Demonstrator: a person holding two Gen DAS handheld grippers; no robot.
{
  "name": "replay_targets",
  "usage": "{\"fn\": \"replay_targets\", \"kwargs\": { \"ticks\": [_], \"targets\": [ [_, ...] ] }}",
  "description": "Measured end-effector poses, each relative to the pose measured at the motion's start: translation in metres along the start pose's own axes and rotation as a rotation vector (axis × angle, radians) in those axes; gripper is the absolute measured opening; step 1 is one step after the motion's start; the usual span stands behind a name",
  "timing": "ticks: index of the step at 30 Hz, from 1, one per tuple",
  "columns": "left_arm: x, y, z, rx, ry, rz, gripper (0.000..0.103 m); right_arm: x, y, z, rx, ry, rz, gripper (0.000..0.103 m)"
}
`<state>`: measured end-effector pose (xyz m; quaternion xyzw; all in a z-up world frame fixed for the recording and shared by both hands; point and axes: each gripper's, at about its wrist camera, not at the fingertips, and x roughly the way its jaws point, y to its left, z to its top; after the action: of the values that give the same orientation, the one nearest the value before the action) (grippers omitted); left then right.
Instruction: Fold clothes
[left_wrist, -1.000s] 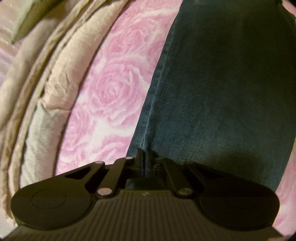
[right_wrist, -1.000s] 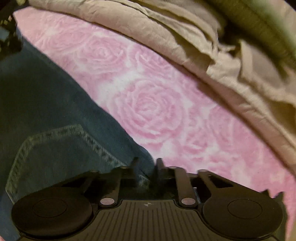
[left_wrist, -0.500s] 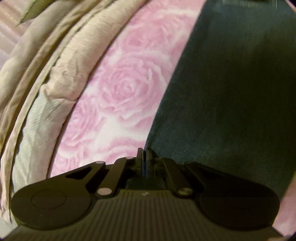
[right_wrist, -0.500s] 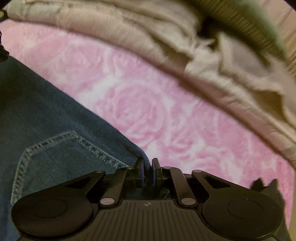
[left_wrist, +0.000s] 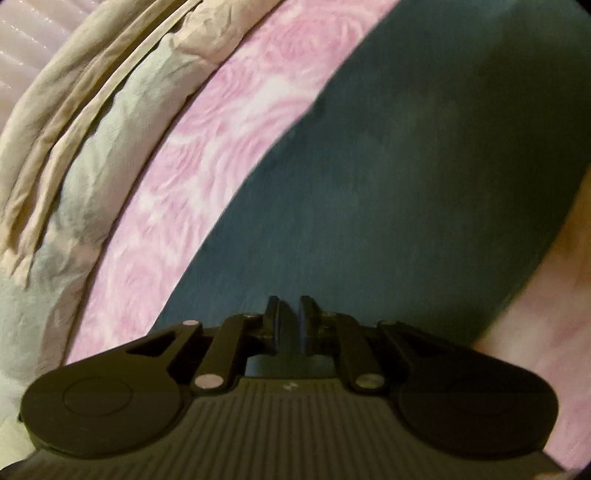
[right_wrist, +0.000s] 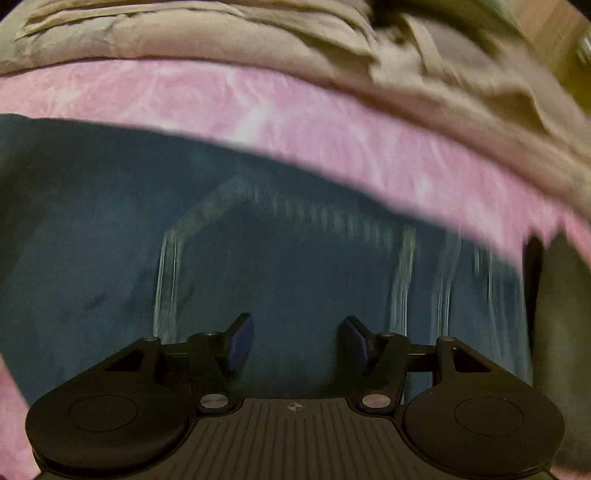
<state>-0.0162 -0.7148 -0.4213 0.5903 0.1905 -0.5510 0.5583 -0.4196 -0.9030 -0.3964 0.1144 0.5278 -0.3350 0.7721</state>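
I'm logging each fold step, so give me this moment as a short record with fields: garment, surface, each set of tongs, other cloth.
garment: dark blue jeans, spread flat, stitched back pocket facing up
surface: pink rose-print sheet
left tongs: just parted to a narrow gap, nothing between the jaws
right tongs: jaws just opened wide, over the pocket, nothing gripped
other cloth: crumpled beige bedding beyond the jeans
image quality: motion blur in both views

- Pink rose-print sheet (left_wrist: 229, 155) covers the bed.
- Crumpled beige bedding (right_wrist: 229, 33) lies bunched along its edge.
- Pale ribbed surface (left_wrist: 22, 40) shows beyond, top left.
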Motion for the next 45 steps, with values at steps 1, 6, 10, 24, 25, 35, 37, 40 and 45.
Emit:
{"fn": "replay_targets", "kwargs": {
  "ticks": [1, 6, 10, 24, 25, 35, 37, 40, 45],
  "targets": [
    [-0.006, -0.001, -0.002, -0.001, -0.002, 0.004, 0.008, -0.008, -0.004, -0.006, 0.052, -0.011, -0.012, 0.057],
    [-0.054, -0.031, 0.016, 0.001, -0.114, -0.035, 0.009, -0.058, -0.024, -0.037, 0.356, -0.092, -0.033, 0.058],
    [-0.107, -0.102, 0.058, 0.108, -0.299, -0.134, 0.013, -0.082, -0.048, -0.069, 0.644, -0.112, 0.002, 0.082],
    [-0.116, -0.321, 0.162, 0.764, -0.620, -0.006, 0.032, -0.059, -0.105, -0.117, 1.105, -0.215, 0.209, 0.082],
    [-0.112, -0.324, 0.162, 0.805, -0.627, 0.018, 0.032, -0.056, -0.110, -0.121, 1.151, -0.224, 0.223, 0.082],
    [-0.104, -0.336, 0.157, 1.000, -0.715, 0.038, 0.008, -0.028, -0.146, -0.136, 1.311, -0.256, 0.267, 0.082],
    [-0.112, -0.326, 0.153, 0.978, -0.747, -0.002, 0.007, -0.026, -0.154, -0.134, 1.311, -0.253, 0.264, 0.075],
    [-0.126, -0.308, 0.136, 0.980, -0.831, -0.040, 0.006, -0.021, -0.170, -0.131, 1.333, -0.229, 0.259, 0.049],
    [-0.134, -0.295, 0.130, 1.006, -0.879, -0.096, 0.005, -0.016, -0.168, -0.132, 1.328, -0.222, 0.222, 0.048]
  ]
}}
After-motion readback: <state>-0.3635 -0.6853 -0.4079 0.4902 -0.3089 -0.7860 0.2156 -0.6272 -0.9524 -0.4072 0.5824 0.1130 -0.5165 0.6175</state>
